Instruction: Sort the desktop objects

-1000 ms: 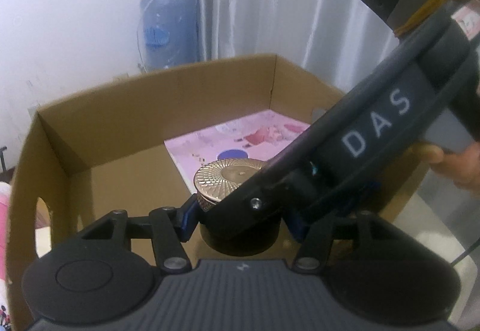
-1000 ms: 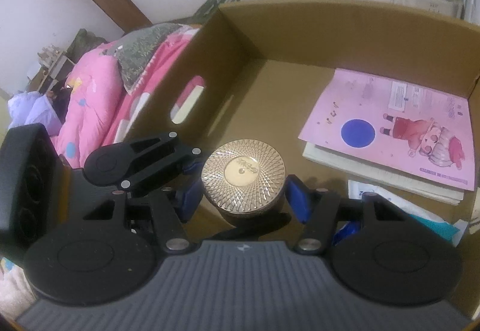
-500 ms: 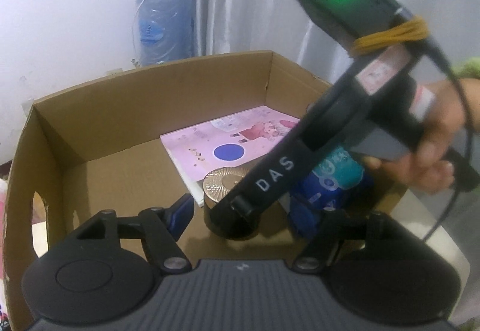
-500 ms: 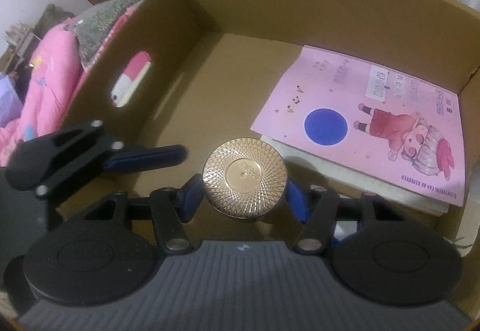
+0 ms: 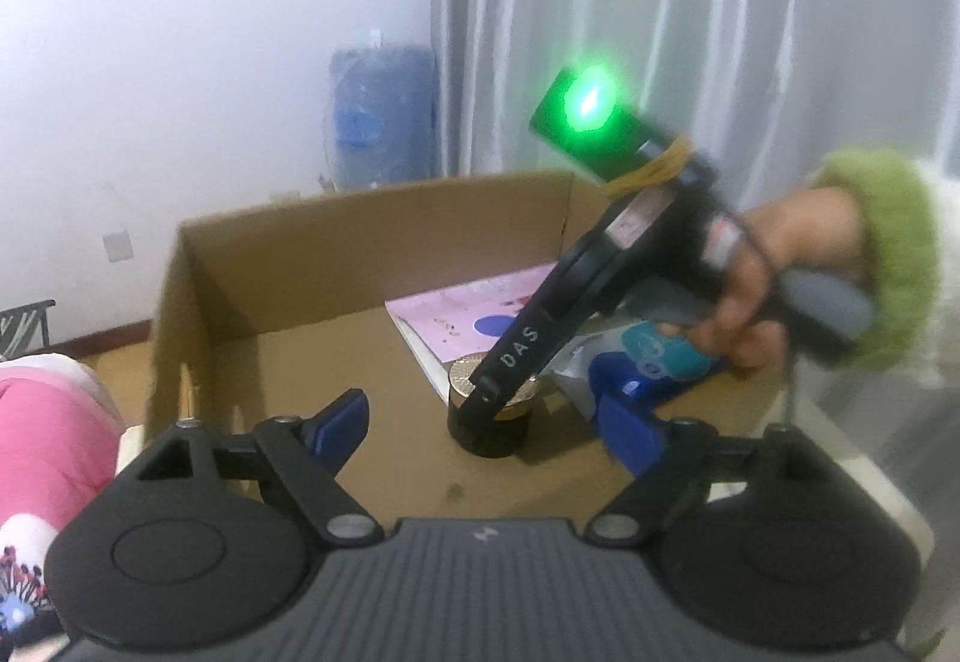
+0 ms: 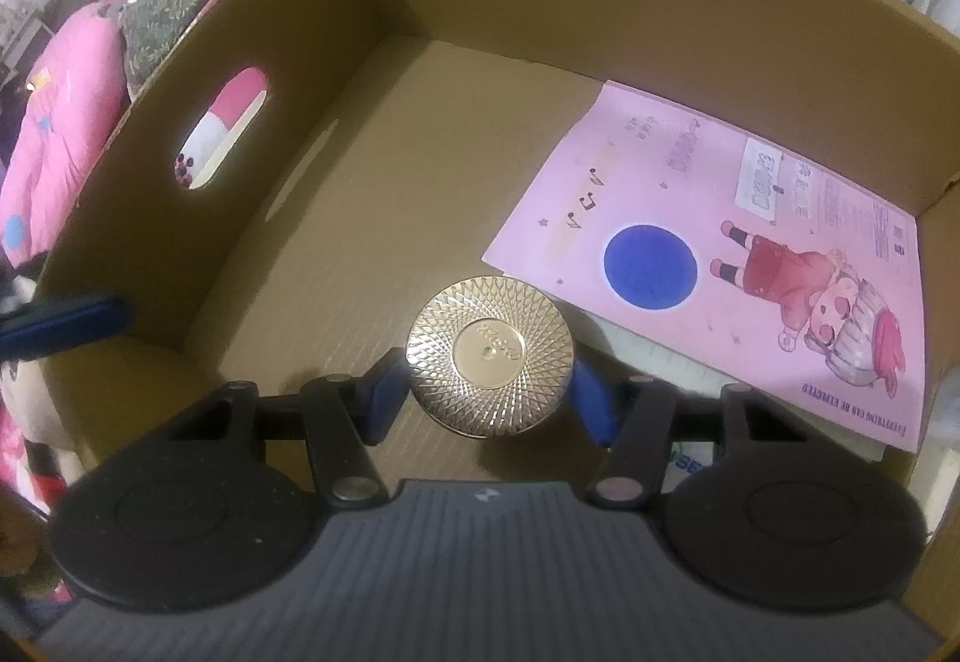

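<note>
A black jar with a patterned gold lid [image 6: 489, 356] sits between the blue pads of my right gripper [image 6: 485, 391], which is shut on it. The jar [image 5: 489, 422] is low inside the cardboard box [image 6: 540, 2], its base at or just above the box floor, beside a pink picture book [image 6: 720, 242]. My left gripper [image 5: 480, 409] hangs back at the box's near edge. Its jaws are opening with nothing between the pads, and the jar stands farther ahead. One blue left finger [image 6: 66, 326] shows outside the box's left wall.
A person's hand in a green fuzzy sleeve [image 5: 870, 254] holds the right gripper over the box [image 5: 360, 254]. A blue tissue pack [image 5: 648, 362] lies in the box's right part. Pink bedding [image 6: 54, 134] lies left of the box, whose left wall has a handle hole [image 6: 222, 134].
My left gripper has opened and drawn back from the jar toward the box's near edge. My right gripper kept its grip and sank with the jar toward the box floor.
</note>
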`<state>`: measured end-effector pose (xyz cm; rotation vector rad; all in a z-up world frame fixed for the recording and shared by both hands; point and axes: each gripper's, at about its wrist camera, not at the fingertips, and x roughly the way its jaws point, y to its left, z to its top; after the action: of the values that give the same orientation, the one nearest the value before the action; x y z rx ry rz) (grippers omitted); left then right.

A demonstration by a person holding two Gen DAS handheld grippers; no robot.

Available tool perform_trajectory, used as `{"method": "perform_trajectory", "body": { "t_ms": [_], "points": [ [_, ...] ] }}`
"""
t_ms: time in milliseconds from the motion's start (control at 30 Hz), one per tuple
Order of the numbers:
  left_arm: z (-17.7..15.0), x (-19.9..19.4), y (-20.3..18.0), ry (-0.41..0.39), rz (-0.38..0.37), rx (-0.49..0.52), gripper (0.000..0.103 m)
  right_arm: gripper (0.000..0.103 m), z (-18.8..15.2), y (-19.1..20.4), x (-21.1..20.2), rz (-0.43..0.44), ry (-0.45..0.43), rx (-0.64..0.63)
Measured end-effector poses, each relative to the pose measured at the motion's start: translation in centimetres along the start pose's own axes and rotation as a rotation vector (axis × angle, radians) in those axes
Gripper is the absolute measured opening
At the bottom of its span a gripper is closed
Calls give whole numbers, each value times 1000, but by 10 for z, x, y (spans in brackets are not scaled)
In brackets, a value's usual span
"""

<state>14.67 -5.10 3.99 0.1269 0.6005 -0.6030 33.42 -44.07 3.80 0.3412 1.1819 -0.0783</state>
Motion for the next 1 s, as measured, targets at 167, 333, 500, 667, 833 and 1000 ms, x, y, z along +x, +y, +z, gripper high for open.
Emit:
{"method": "perform_trajectory", "body": {
  "t_ms": [167,333,500,667,833,1000],
  "points": [
    [-23,-41,-8,-65,-14,-51,93,59,-2,3,2,-11,12,-17],
    [-48,-56,-15,-72,15,-85,93,65,-1,9,2,-40,20,-34],
    [-70,-53,-14,-33,56,-104,93,72,-3,10,-3,-65,9,-28],
    [-88,-47,-15,17,71,-121,93,72,-14,14,-23,-80,-52,-32],
    [-95,-43,-19,35,70,-110,93,73,-45,28,-78,-45,-264,-68],
    [-99,-39,-23,42,56,-104,93,73,-98,46,-137,84,-407,-100]
  ]
}}
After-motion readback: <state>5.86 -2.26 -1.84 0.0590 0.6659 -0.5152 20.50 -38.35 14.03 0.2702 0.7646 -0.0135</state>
